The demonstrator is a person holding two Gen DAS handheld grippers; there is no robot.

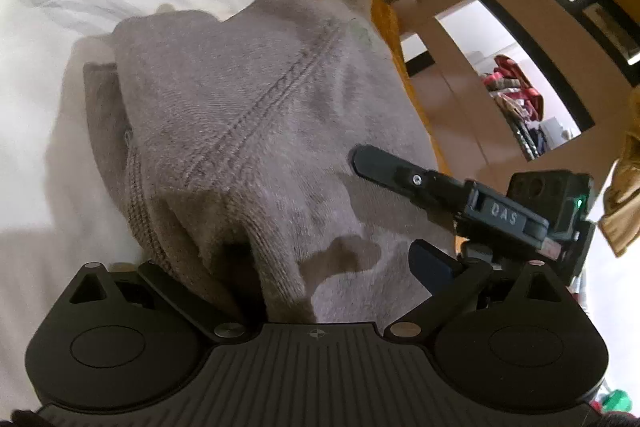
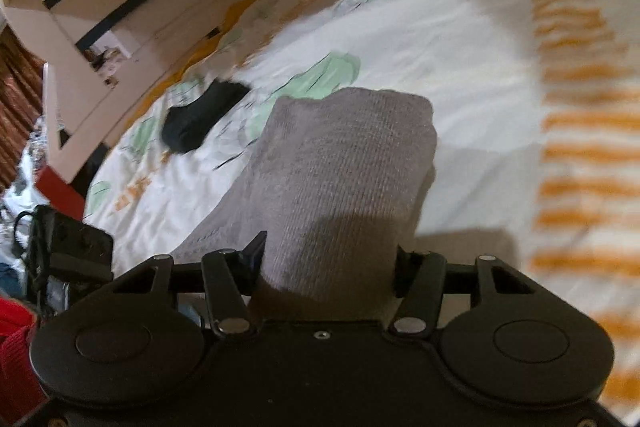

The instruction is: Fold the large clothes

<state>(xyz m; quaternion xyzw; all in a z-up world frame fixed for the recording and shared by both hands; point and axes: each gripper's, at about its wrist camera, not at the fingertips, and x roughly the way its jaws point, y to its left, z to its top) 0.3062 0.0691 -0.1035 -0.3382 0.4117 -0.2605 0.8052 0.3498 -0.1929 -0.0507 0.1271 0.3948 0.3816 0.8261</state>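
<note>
A folded grey knitted garment lies on the white printed bed sheet. In the left wrist view my left gripper stands wide open at the garment's near edge. The cloth drapes over and hides its left finger, and its right fingertip rests beside the fabric. One finger of my right gripper lies on the garment's right side. In the right wrist view the grey garment fills the gap of my right gripper, whose two pads press on the thick fold from both sides.
A small dark cloth lies on the sheet beyond the garment, to the left. An orange-striped cover spreads on the right. The bed's orange edge runs beside a beige wardrobe with mirror panels.
</note>
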